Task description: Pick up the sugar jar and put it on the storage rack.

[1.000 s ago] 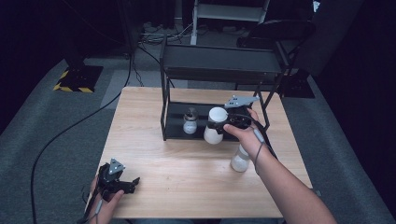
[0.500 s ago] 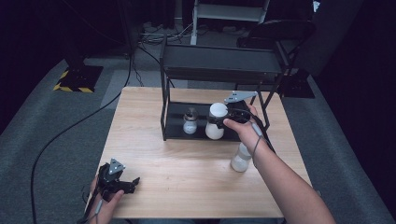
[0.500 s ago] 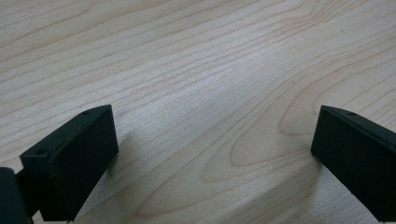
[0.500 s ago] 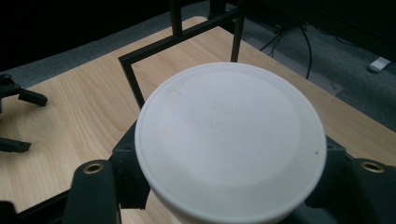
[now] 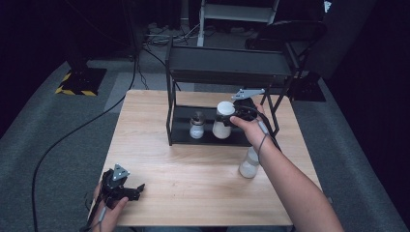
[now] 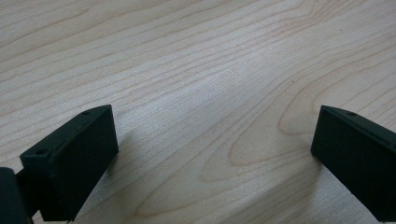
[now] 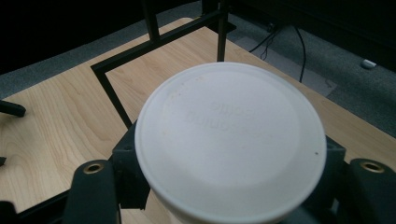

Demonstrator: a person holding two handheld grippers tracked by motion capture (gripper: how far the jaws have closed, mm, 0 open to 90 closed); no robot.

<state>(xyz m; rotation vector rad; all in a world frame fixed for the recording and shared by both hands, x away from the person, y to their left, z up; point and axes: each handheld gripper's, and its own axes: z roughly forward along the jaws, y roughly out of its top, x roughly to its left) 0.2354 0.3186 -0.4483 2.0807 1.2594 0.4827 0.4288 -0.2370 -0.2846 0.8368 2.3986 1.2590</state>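
The right hand-held gripper [image 5: 231, 120], clamped on a white-lidded jar [image 5: 223, 120], has carried it a little farther in under the black rack [image 5: 227, 64] over the last second, and the jar now hangs just above the rack's lower shelf [image 5: 180, 126] rather than out in front of it. In the right gripper view the jar's broad lid [image 7: 229, 140] sits squarely between the jaws, which press in on either side below it. Just beyond the gripper's tips stands a small jar [image 5: 196, 127] on the same shelf; behind the gripper, near the person's forearm, a clear bottle [image 5: 249, 163] waits on the table [image 5: 193, 193]. The left hand-held gripper [image 5: 138, 189] rests at the table's near edge, jaws wide apart and holding nothing. The jar looks close to being set down, with release still to come.
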